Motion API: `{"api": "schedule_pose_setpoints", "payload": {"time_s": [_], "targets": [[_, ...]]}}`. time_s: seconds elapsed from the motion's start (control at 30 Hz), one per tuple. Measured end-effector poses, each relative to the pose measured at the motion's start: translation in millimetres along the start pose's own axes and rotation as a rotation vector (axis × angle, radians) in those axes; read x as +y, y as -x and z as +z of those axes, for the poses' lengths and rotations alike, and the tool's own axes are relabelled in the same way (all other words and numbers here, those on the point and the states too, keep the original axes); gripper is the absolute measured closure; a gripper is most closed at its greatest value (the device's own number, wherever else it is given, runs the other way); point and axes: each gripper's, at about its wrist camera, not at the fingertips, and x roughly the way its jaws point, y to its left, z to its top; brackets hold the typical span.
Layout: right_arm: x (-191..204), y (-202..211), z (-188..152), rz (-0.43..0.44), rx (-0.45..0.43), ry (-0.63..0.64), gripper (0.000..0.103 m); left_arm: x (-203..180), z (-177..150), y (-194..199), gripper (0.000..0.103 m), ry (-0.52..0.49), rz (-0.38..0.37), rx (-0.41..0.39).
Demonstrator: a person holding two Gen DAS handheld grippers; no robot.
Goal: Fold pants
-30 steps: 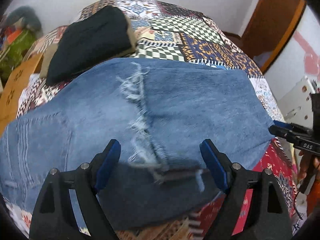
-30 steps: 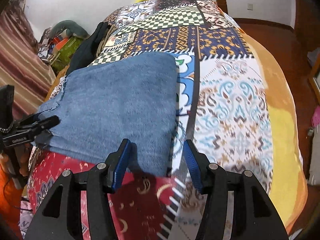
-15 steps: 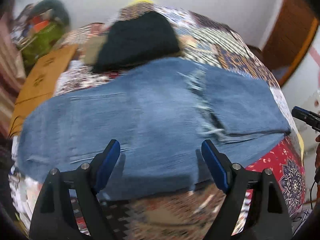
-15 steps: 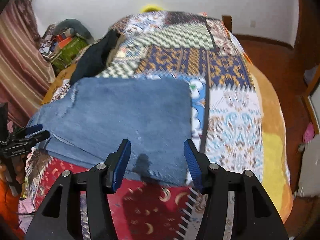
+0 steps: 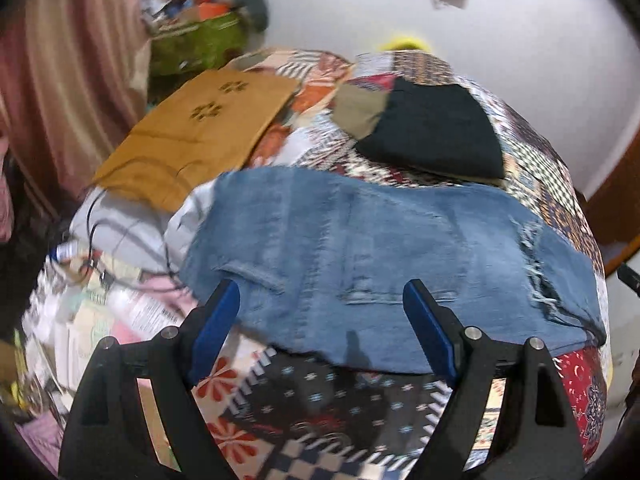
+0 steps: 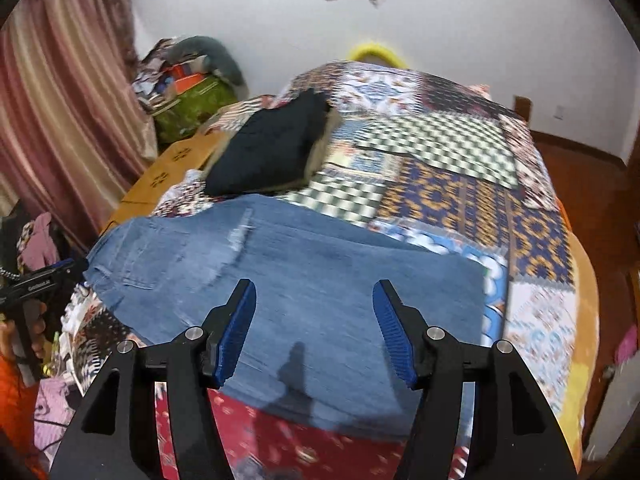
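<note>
Blue ripped jeans (image 5: pixel 360 264) lie folded lengthwise across the patchwork bedspread (image 5: pixel 320 408), waist and pockets to the left, frayed tear to the right. My left gripper (image 5: pixel 320 300) hovers open over the waist end's near edge, nothing between its blue pads. In the right wrist view the jeans (image 6: pixel 320 280) stretch from the waist at left to the leg end at right. Above the leg part, the right gripper (image 6: pixel 315 300) is open and holds nothing. The left gripper (image 6: pixel 44 280) shows at that view's left edge, in a hand (image 6: pixel 24 328).
A folded black garment (image 5: pixel 432 136) on a tan one lies behind the jeans. An orange-brown sheet (image 5: pixel 200 132) covers the bed's far left corner. Papers, cables and clutter (image 5: pixel 100 292) sit off the left side. A green bag (image 6: pixel 192 100) and curtain (image 6: pixel 60 100) stand beyond.
Both grippers have lifted back from the jeans. The left one swung left from the torn knee to the waist end. The right one's jaws have widened and it moved left over the leg.
</note>
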Motion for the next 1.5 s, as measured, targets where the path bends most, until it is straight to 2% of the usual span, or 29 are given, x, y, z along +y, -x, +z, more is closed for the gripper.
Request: {"api": "schedule_pose_setpoints", "payload": {"time_s": [0.3,0.43,0.5,0.57,0.77,0.87,1.1,1.2,1.3,1.33,1.37,1.5], "targets": [[36,-48,-4,0.016,0.100,0.091,0.045,50,-33,-31,0.019,0.166,-0.053,0.111],[37,-67,-14,0.002,0.175,0.095,0.045,56,-48,-48,0.019,0.226,-0.158,0.158],[38,-74,-20,0.001,0.205,0.095,0.045,55,-52,-52,0.019,0.230,-0.175,0.151],[36,-75,-22,0.010,0.208,0.084,0.045,53,-50,-55,0.016,0.229,-0.196,0.145],[34,-75,-22,0.022,0.211,0.078,0.044,59,-34,-76,0.014,0.309,-0.277,0.147],[32,-75,-22,0.028,0.211,0.076,0.044,64,-27,-86,0.007,0.354,-0.313,0.144],[30,-77,-22,0.042,0.209,0.070,0.044,70,-6,-103,0.007,0.420,-0.306,0.153],[29,-77,-22,0.047,0.207,0.064,0.044,76,-3,-106,0.016,0.464,-0.301,0.147],[28,-76,-22,0.051,0.205,0.060,0.044,80,-1,-106,0.038,0.467,-0.263,0.138],[28,-76,-22,0.052,0.205,0.059,0.044,79,1,-107,0.052,0.447,-0.241,0.137],[27,-76,-22,0.053,0.204,0.057,0.044,81,3,-107,0.057,0.432,-0.237,0.136],[27,-76,-22,0.055,0.202,0.048,0.044,81,8,-108,0.062,0.415,-0.244,0.135]]}}
